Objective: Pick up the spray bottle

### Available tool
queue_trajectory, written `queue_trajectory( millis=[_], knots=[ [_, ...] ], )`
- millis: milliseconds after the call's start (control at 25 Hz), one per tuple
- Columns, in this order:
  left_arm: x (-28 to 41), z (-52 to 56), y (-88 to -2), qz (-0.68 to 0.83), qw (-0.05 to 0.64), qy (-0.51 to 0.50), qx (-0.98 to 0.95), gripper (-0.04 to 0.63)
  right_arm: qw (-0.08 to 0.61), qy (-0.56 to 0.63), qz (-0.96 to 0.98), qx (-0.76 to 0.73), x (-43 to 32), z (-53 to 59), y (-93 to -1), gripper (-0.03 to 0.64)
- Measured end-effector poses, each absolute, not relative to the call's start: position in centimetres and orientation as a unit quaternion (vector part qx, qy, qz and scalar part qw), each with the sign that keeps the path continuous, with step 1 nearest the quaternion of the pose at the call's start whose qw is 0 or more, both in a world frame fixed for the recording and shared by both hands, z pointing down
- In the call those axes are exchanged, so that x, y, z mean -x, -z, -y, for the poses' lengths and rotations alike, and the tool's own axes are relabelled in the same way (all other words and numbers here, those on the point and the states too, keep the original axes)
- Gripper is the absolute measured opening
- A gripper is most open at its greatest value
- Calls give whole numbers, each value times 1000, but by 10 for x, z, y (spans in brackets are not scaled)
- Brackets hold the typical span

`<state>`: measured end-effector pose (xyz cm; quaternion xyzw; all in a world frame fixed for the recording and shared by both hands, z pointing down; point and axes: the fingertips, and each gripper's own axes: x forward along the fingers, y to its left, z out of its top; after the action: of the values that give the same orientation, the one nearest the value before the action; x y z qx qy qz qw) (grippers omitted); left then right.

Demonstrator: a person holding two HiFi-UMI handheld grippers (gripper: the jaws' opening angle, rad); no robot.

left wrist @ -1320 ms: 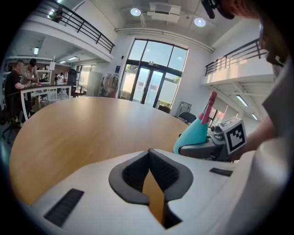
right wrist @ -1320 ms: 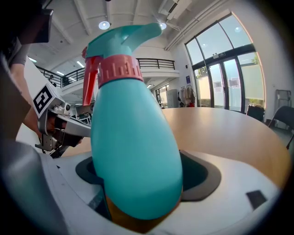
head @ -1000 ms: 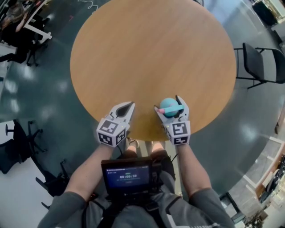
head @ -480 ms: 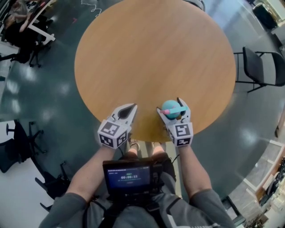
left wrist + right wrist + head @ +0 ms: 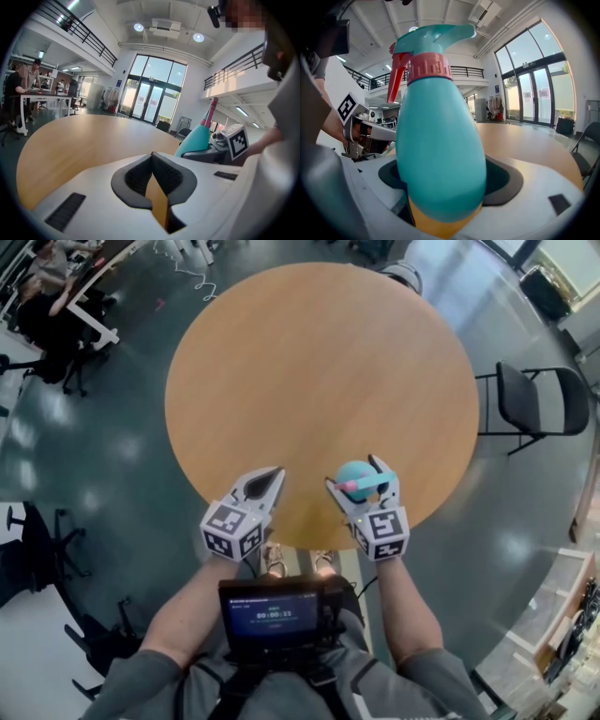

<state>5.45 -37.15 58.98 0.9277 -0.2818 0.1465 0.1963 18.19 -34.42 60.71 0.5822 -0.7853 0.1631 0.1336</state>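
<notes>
A teal spray bottle (image 5: 440,136) with a pink collar and red trigger stands upright between the jaws of my right gripper (image 5: 359,482), which is shut on its body; its base hangs clear above the round wooden table (image 5: 319,362). From above, the spray bottle (image 5: 352,474) shows near the table's near edge, and in the left gripper view the spray bottle (image 5: 199,138) appears at the right. My left gripper (image 5: 267,481) is beside it to the left, shut with nothing between its jaws. The same left gripper (image 5: 152,176) shows its dark pads meeting over the tabletop.
A black chair (image 5: 530,399) stands right of the table and another chair (image 5: 403,276) at its far edge. People sit at desks (image 5: 66,296) at the upper left. A screen (image 5: 267,610) hangs at the person's chest. Glass doors (image 5: 152,96) lie beyond the table.
Both grippers have risen, and the spray bottle has come up off the table in the right gripper. The head view has shifted, showing more of the table's far side.
</notes>
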Motion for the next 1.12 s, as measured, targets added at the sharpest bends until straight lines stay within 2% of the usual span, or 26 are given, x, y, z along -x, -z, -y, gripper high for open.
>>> queue_trajectory(
  millis=[400, 800, 1120],
  knots=[
    [-47, 372, -537, 278, 176, -88, -940, 5, 121, -152, 798, -571, -181, 341, -537, 445],
    [-27, 383, -492, 311, 131, -74, -938, 5, 118, -118, 800, -576, -179, 334, -480, 445],
    [-31, 372, -451, 255, 123, -48, -958, 3, 96, -119, 802, -577, -182, 331, -448, 445]
  ],
)
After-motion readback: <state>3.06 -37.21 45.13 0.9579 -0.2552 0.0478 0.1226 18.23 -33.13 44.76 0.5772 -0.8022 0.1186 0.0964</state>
